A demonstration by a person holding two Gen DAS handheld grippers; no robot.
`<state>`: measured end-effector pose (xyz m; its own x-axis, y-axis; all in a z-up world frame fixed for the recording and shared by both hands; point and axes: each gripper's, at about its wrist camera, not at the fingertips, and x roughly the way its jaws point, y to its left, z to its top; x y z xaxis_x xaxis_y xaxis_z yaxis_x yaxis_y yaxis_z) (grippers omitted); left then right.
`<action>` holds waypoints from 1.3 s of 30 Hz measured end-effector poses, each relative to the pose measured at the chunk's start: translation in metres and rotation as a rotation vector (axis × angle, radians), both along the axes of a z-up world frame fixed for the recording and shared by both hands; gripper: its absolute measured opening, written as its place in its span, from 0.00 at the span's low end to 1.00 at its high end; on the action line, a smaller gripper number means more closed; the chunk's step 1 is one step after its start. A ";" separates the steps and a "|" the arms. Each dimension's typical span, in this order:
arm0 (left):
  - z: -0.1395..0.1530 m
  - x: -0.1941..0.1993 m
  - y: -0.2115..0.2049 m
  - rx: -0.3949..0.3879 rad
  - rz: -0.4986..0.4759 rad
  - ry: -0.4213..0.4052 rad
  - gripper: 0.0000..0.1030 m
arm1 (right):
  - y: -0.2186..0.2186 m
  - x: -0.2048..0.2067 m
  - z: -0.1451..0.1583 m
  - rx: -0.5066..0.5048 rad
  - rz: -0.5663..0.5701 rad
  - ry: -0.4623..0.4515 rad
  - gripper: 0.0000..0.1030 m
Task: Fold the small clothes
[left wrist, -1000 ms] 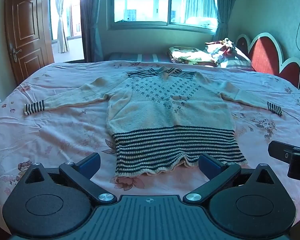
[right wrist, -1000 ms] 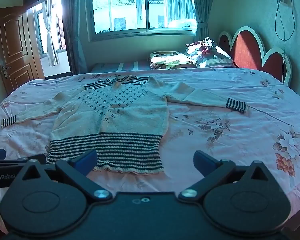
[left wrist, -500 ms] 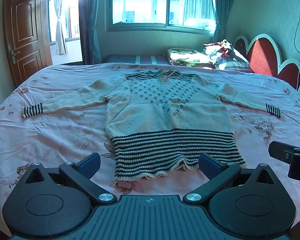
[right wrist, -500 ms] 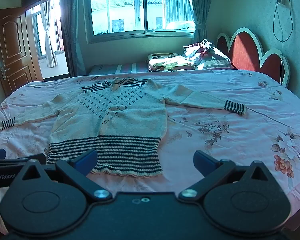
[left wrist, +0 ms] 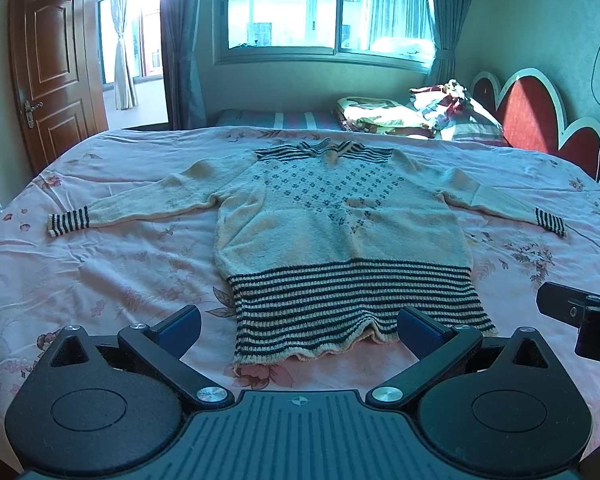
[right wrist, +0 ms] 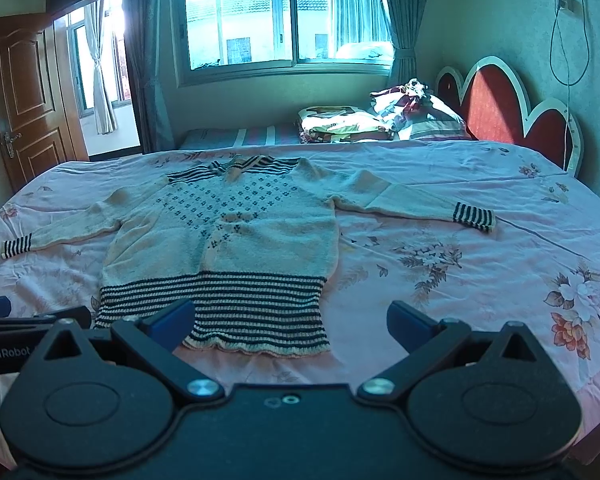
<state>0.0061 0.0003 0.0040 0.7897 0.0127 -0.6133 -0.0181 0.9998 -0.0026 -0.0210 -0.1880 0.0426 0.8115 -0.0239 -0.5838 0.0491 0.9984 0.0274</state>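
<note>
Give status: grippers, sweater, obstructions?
Left gripper open, empty, above hem. Right gripper open, empty, right of hem. Sweater flat on bed, sleeves spread, unfolded. Nothing in the way.

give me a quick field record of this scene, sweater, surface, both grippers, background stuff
garment: knit sweater, cream with dark striped hem, cuffs and collar
garment state: spread flat, unfolded, both sleeves stretched outward
surface: bed with pink floral sheet
left gripper: open, holding nothing, at the near edge facing the striped hem
right gripper: open, holding nothing, near the hem's right corner
sleeve cuffs: left cuff and right cuff lie flat on the sheet
background: bedding pile by the red headboard, window, wooden door
</note>
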 end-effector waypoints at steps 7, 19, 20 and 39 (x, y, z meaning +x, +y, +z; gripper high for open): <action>0.000 0.001 -0.001 0.002 -0.002 0.001 1.00 | 0.000 0.001 0.001 0.000 0.000 -0.001 0.99; -0.001 0.001 -0.004 0.004 -0.005 0.002 1.00 | 0.000 0.001 0.000 -0.001 -0.001 -0.002 0.99; -0.001 0.001 -0.004 0.004 -0.007 0.002 1.00 | 0.000 0.000 0.000 0.000 0.000 -0.001 0.99; -0.001 0.001 -0.003 0.000 0.000 0.005 1.00 | -0.001 0.003 0.000 -0.002 -0.002 0.000 0.99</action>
